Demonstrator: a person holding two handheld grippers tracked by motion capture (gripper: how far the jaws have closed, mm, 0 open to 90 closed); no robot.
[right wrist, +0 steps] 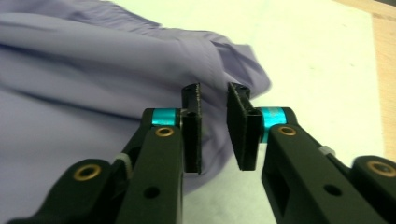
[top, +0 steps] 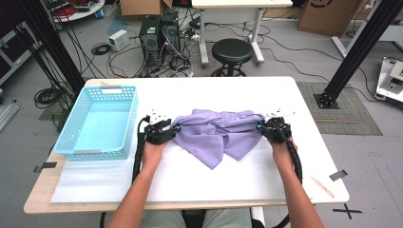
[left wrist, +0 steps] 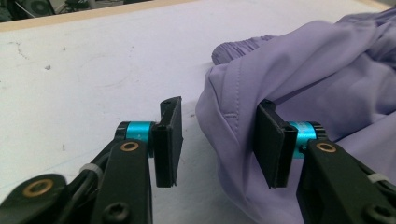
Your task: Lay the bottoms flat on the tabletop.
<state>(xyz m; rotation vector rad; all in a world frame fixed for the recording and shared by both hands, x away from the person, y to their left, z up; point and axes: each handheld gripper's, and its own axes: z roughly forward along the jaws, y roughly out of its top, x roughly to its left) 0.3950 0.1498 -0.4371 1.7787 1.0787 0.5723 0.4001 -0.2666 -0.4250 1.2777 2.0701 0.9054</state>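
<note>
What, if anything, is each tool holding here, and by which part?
Nothing is held. Both the left tool and the right tool stand open at opposite edges of the purple garment.

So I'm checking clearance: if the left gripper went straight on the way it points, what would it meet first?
Probably the purple garment: its folded edge already lies between the left gripper fingers.

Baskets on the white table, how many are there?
1. The light blue basket sits at the table's left side, left of the purple garment. No other basket is on the table.
</note>
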